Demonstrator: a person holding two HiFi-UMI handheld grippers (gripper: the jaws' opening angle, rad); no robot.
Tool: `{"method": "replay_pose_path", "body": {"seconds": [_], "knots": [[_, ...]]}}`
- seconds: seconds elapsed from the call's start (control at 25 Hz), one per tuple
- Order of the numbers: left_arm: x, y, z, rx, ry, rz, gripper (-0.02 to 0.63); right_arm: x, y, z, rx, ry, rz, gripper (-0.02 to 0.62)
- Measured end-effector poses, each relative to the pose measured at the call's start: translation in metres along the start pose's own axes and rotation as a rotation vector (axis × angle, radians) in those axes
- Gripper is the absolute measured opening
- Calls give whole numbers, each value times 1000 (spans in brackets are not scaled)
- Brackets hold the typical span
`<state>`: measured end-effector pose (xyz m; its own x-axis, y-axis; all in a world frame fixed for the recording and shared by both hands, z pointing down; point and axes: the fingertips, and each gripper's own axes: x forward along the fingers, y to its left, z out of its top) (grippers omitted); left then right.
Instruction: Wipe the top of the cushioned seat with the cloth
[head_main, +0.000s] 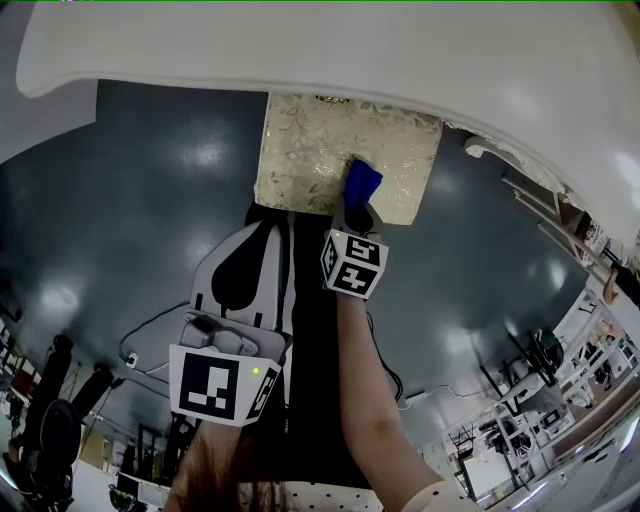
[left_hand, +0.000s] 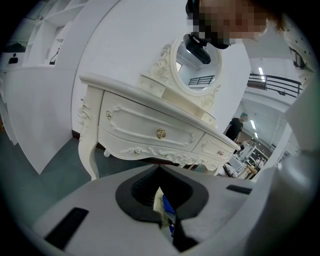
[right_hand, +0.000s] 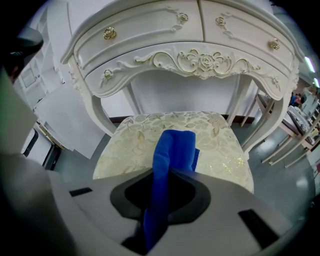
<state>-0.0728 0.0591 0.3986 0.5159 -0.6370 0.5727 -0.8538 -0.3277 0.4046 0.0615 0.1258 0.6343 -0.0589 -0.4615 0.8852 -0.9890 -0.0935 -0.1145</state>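
My right gripper (head_main: 358, 208) is clenched on the blue cloth (head_main: 363, 180), over the cushioned seat (head_main: 300, 160) at upper centre; my left gripper (head_main: 262, 240) is closed and empty, lower left. Dragging could tug the bunched cloth from the pinch, or I could knock the dressing table (head_main: 400, 60) above

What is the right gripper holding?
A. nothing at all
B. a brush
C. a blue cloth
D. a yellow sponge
C: in the right gripper view, the right gripper has its jaws closed on a blue cloth, which sticks out over the cushioned seat.
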Motion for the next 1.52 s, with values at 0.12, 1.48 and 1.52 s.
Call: {"method": "replay_pose_path", "body": {"seconds": [0.12,1.48,1.52], "knots": [[0,2,0,-2,-2,2,-2,1,0,1,0,-3,-4,57],[-32,55,9,-48,-48,70,-2,9,80,6,-52,3,57,57],[-33,56,10,-50,-50,73,-2,9,82,6,-54,3,57,57]]}}
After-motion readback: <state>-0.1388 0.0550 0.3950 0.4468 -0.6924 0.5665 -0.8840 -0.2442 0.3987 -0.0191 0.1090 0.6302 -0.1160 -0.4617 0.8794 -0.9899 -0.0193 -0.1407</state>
